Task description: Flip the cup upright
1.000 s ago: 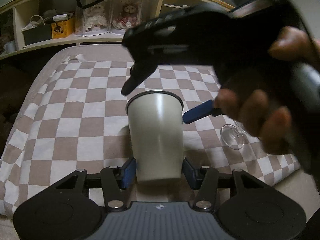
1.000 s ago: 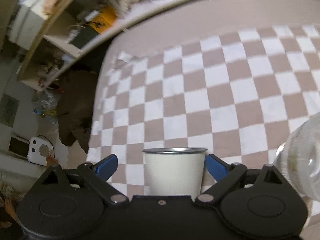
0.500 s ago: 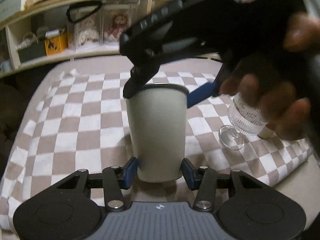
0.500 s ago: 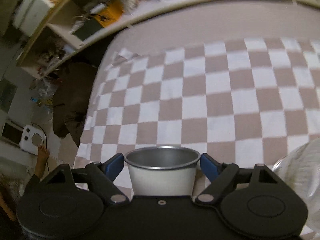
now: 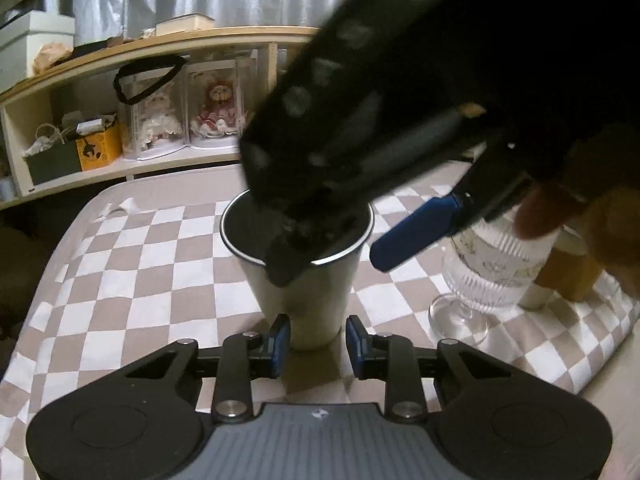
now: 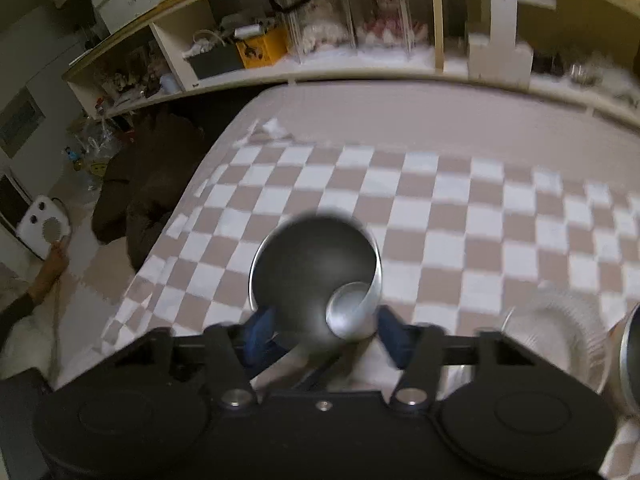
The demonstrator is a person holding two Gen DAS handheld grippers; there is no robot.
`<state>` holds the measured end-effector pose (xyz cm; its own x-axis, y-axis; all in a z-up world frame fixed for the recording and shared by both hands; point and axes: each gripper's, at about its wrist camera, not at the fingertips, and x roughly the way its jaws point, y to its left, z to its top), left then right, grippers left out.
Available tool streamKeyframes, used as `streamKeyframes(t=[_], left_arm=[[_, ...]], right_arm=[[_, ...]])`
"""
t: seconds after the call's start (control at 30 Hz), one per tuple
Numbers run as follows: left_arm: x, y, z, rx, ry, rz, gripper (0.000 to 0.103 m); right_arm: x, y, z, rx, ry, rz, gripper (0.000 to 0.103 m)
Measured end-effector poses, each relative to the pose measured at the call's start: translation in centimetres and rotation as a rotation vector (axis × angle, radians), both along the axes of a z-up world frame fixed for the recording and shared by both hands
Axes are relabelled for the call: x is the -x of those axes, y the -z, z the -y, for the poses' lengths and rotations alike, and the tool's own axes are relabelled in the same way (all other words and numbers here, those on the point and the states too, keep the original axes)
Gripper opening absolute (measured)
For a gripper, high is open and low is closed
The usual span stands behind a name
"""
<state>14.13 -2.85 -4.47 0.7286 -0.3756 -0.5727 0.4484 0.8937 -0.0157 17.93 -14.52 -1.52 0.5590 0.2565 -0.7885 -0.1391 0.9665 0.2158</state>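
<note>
A cream metal cup (image 5: 316, 292) stands upright, mouth up, on the checkered cloth (image 5: 132, 280). My left gripper (image 5: 314, 346) is open, its blue pads a little apart from the cup's base on both sides. My right gripper (image 6: 326, 336) hovers above the cup (image 6: 316, 276) and looks down into its steel inside; its blue fingers (image 6: 394, 338) are spread wider than the cup. The right gripper's body also fills the upper right of the left wrist view, with one blue finger (image 5: 416, 234) beside the rim.
A ribbed stemmed glass (image 5: 480, 276) stands right of the cup, with an amber cup (image 5: 572, 276) behind it. A metal rim (image 6: 630, 364) shows at the far right. Wooden shelves (image 5: 132, 160) with dolls and boxes run behind the bed.
My right gripper has risen and tipped from the cup's side to above its mouth. My left gripper's pads have drawn back from the cup's base.
</note>
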Motion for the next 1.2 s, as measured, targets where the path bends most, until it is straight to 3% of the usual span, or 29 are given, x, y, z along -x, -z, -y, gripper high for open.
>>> streamKeyframes(t=[0.07,0.6,0.87,1.2], left_arm=[[0.3,0.0,0.0,0.002,0.006,0.000,0.031],[1.3,-1.5,-1.7,0.070,-0.021,0.000,0.031],[2.8,-3.7,-2.8,0.096,-0.047,-0.002,0.031],[6.9,-7.4,-3.0,0.059,-0.123,0.088,0.033]], right_arm=[[-0.1,0.5,0.1,-0.019,0.011,-0.025,0.059],[1.2,-0.6,0.8,-0.005,0.024,0.028,0.067],[4.4,-2.9,2.2,-0.030,0.020,0.160,0.071],[10.1,-5.0,5.2,-0.052,0.051,0.331,0.075]])
